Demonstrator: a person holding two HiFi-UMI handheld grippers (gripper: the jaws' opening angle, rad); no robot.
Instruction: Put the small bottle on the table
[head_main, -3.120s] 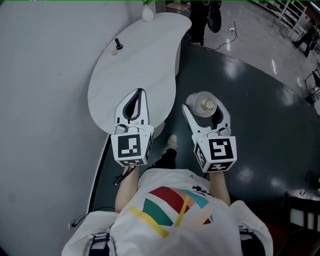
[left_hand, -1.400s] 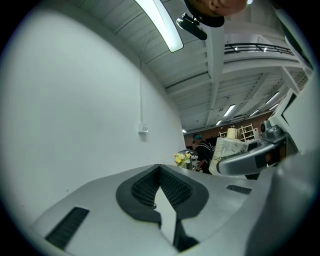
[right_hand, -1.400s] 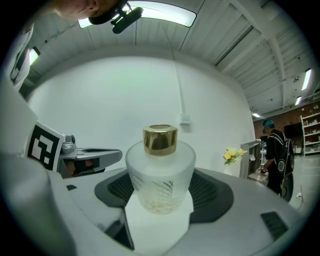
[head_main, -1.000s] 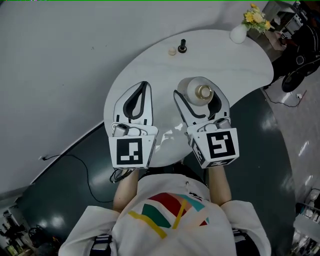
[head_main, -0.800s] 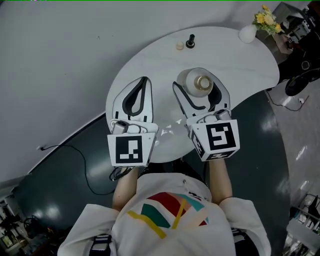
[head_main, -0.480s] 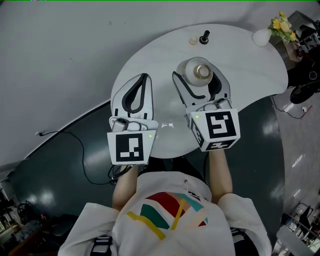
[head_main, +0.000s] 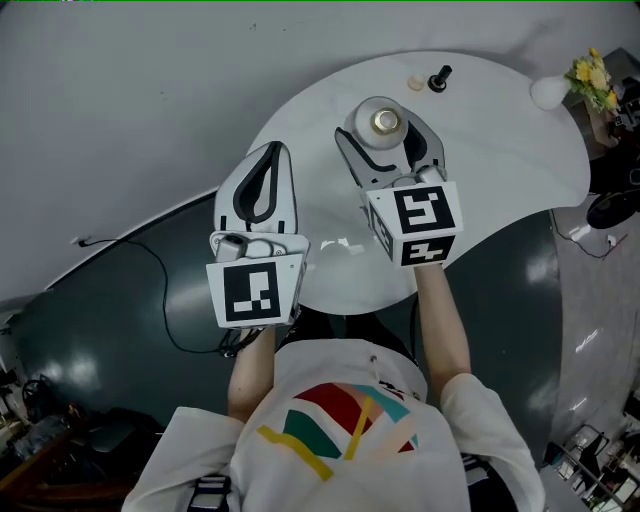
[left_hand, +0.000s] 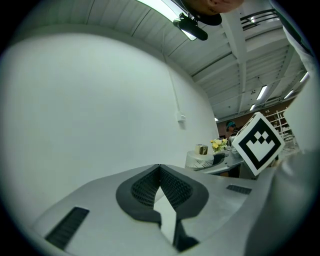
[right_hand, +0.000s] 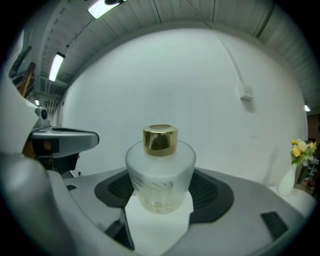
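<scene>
The small bottle (head_main: 384, 121) is frosted glass with a gold cap, and my right gripper (head_main: 383, 130) is shut on it over the white table (head_main: 500, 160). In the right gripper view the bottle (right_hand: 160, 172) stands upright between the dark pads (right_hand: 215, 192), with white tabletop below it. Whether its base touches the table I cannot tell. My left gripper (head_main: 268, 152) is shut on nothing, its tips over the table's left edge. In the left gripper view its jaws (left_hand: 160, 169) meet, and the bottle (left_hand: 202, 157) shows at the right.
A small black knob-like object (head_main: 439, 78) and a beige round piece (head_main: 415, 83) sit on the table's far side. A white vase (head_main: 549, 92) with yellow flowers stands at its right end. A white wall runs behind. A cable (head_main: 150, 290) lies on the dark floor.
Both grippers have come further in over the table. The right gripper with the bottle has moved forward, ahead of the left, toward the far side. Both stay shut.
</scene>
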